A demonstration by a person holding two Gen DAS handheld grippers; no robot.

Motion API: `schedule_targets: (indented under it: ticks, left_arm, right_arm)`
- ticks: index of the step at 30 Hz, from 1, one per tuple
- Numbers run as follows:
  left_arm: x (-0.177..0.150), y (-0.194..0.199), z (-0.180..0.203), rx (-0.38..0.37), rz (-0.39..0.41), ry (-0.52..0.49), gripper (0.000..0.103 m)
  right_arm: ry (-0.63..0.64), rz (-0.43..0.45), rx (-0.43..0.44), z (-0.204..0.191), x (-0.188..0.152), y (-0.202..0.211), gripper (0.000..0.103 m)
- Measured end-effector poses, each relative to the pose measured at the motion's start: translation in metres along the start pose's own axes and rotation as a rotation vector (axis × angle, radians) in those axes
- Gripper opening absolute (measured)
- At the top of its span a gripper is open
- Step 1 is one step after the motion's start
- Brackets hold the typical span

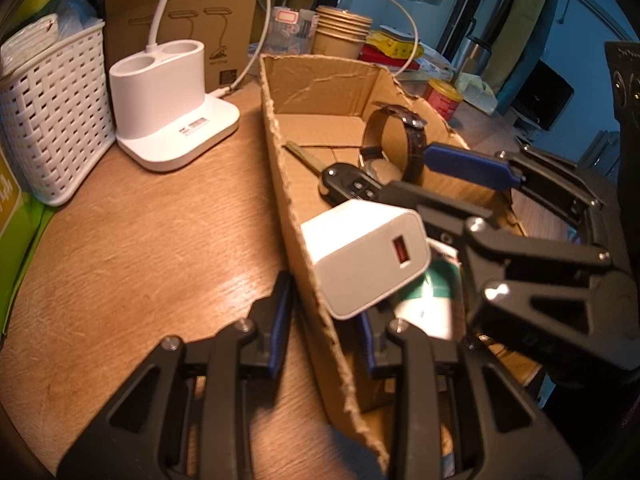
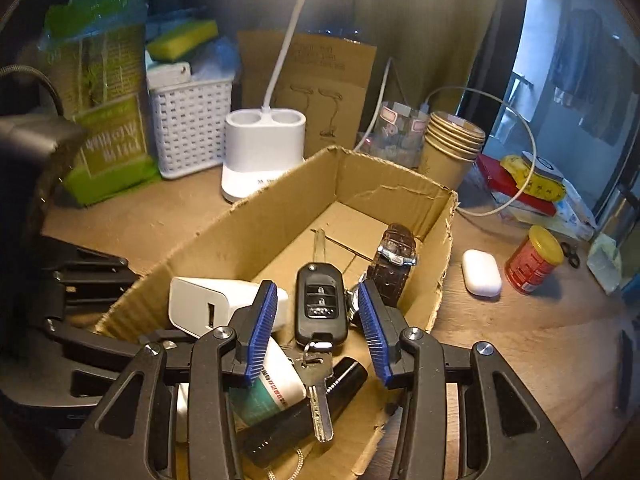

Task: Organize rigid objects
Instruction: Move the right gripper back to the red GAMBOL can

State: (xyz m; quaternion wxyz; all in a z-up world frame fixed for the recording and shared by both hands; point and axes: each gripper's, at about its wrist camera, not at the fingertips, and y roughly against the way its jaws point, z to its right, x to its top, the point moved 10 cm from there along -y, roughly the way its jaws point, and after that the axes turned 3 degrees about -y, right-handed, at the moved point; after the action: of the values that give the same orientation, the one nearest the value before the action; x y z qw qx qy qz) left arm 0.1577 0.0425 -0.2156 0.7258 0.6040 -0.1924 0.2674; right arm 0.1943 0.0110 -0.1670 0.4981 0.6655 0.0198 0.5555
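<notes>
Cardboard fills the left wrist view: the torn wall of an open cardboard box runs up between the blue pads of our left gripper, one pad outside the box and one inside. We see the jaws drawn nearly together on that wall, so the left gripper pinches the box edge. Just past the pads a white charger block lies inside the box against the wall, tilted, its red port facing us. Beyond it lie a black car key and a brown-strapped watch, the watch standing on its strap by the far wall. Our right gripper reaches in from the right above the box, one blue pad showing. The box sits on a wooden table, with a white stand and a white basket beyond.

From the right wrist view, our right gripper hangs over the box with its jaws partly open and nothing pressed between the pads; they frame the car key below without touching it. The charger block lies to the left, the watch to the right. A white earbud case and a red jar rest on the table outside the box.
</notes>
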Motion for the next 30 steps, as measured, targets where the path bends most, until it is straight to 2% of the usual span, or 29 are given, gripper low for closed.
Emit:
schedule_targets:
  ticks: [13,15,18,25,30]
  left_arm:
    - [0.0,0.0,0.0,-0.002,0.0,0.003,0.031]
    - [0.0,0.0,0.0,-0.003,0.0,0.003,0.031]
    - [0.0,0.0,0.0,-0.002,0.0,0.003,0.031]
    - [0.0,0.0,0.0,-0.003,0.0,0.003,0.031]
    - [0.0,0.0,0.0,-0.002,0.0,0.003,0.031]
  right_arm:
    - [-0.133,0.109,0.011,0.03,0.012,0.036,0.046]
    - [-0.151,0.127,-0.002,0.038,0.013,0.042,0.046]
    - [-0.188,0.149,-0.024,0.052,0.014,0.05,0.055]
    - [-0.279,0.174,-0.059,0.087,0.01,0.058,0.055]
    - [-0.289,0.173,-0.13,0.109,0.005,0.056,0.056]
